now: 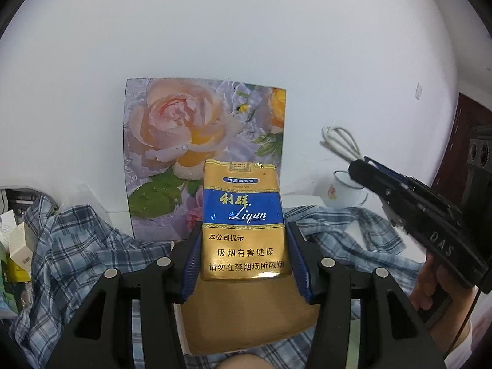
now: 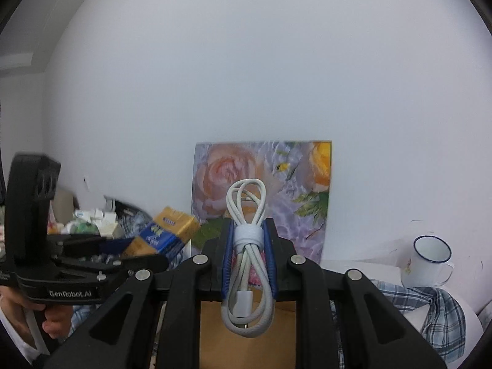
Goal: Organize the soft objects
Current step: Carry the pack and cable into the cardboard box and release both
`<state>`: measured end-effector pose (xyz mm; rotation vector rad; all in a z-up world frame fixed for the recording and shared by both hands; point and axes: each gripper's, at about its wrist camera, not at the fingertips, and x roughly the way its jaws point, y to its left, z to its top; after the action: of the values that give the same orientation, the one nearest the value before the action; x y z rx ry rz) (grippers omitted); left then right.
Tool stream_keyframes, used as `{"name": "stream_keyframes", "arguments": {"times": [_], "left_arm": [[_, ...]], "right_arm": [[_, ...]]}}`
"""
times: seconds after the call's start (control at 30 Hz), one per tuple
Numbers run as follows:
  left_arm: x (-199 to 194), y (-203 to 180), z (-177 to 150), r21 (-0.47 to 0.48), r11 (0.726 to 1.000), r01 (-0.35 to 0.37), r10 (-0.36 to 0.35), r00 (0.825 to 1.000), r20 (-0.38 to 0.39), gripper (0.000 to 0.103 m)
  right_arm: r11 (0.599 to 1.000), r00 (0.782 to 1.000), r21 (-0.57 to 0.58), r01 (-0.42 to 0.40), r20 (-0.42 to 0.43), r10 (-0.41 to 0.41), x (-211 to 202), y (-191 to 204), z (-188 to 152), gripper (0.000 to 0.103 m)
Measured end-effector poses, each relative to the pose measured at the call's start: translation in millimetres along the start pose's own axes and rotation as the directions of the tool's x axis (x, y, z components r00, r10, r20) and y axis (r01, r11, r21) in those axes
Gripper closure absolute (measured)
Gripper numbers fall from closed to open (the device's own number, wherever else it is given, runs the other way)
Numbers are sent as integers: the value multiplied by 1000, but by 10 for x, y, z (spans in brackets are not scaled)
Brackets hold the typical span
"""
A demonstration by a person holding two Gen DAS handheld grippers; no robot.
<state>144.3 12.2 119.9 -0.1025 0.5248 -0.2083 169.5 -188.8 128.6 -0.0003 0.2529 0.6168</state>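
My left gripper (image 1: 244, 230) is shut on a gold and blue soft cigarette pack (image 1: 244, 215), held upright above a brown cardboard box (image 1: 246, 316). The same pack (image 2: 167, 230) shows at the left of the right wrist view, in the other gripper. My right gripper (image 2: 249, 233) is shut on a coiled white cable (image 2: 247, 258) bound by a white strap, also above the box (image 2: 246, 332). In the left wrist view that cable (image 1: 339, 143) sticks out of the right gripper (image 1: 358, 164) at the right. A blue plaid shirt (image 1: 77, 252) lies crumpled under both.
A flower-print board (image 1: 203, 153) leans on the white wall behind. A white enamel mug (image 2: 429, 261) with a blue rim stands at the right. Boxes and clutter (image 2: 92, 218) pile up at the left. A hand (image 1: 430, 283) holds the right gripper's handle.
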Motion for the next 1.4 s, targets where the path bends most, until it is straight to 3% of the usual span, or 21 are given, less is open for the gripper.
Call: {"name": "stream_keyframes", "arguments": {"times": [0.1,0.3,0.47,0.67,0.93,1.23,1.33,1.4], "left_arm": [[103,6,-56,14,1000,-26,26,1000,-8,50],[366,28,-288,40,998,-51,54,997,-56,50],[590,100,-416,24,997,-71,73,993,-93,50],[828,100,-607,57,991,-123,130,979,-154,49],[976,92,-744,81,984,-160,174,961,-216,49],[1164,103,-891,94,986,-137,159,942,-296,49],[1205,168,-913,24,994,-107,109,937,-331,49],[1229,157,-928,52,989,-135,145,932,-333,49]], "right_arm": [[1000,1000,-24,17,-24,-18,123,25,-121,85],[999,998,37,19,-59,-16,329,-108,-451,85],[995,988,90,50,-150,-36,518,-288,-691,85],[985,980,173,28,-201,8,613,-454,-795,85],[985,955,165,45,-296,6,773,-393,-951,85],[975,925,200,101,-378,-18,892,-550,-1143,85],[977,921,191,99,-390,-17,917,-521,-1162,85],[977,917,189,94,-398,-12,942,-505,-1181,85]]}}
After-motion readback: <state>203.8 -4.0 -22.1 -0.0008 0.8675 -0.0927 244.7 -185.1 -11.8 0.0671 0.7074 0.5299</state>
